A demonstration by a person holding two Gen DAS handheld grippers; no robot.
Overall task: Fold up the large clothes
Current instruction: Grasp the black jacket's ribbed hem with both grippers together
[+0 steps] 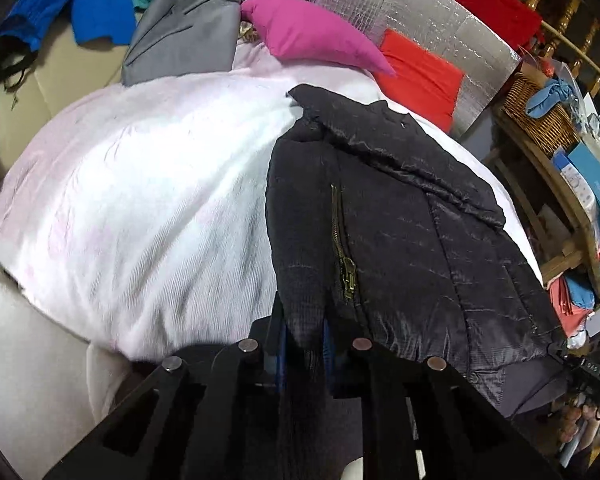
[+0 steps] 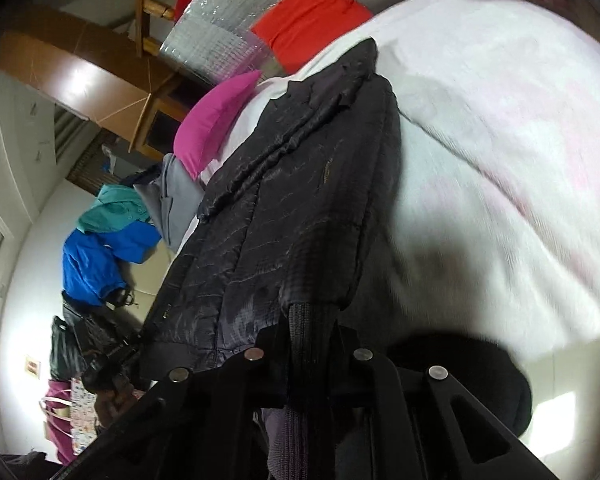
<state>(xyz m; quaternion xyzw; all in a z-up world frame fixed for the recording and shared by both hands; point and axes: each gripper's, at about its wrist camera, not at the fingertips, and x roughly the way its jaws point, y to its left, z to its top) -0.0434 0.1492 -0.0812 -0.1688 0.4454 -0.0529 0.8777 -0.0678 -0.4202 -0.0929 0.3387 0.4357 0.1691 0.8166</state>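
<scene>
A black quilted jacket [image 1: 400, 232] with a brass zipper lies on a pale pink-white bedspread [image 1: 140, 200], its collar pointing away from me. My left gripper [image 1: 304, 332] is shut on the jacket's near hem beside the zipper. In the right wrist view the same black jacket [image 2: 292, 208] stretches away over the bedspread [image 2: 500, 140]. My right gripper [image 2: 312, 320] is shut on the jacket's ribbed hem. Both hems hang lifted at the bed's near edge.
A magenta pillow [image 1: 312, 32], a grey garment [image 1: 184, 36], blue and teal clothes [image 1: 96, 8] and a red cushion [image 1: 420, 76] lie at the bed's far end. A wicker basket [image 1: 540, 108] and boxes fill wooden shelves on the right.
</scene>
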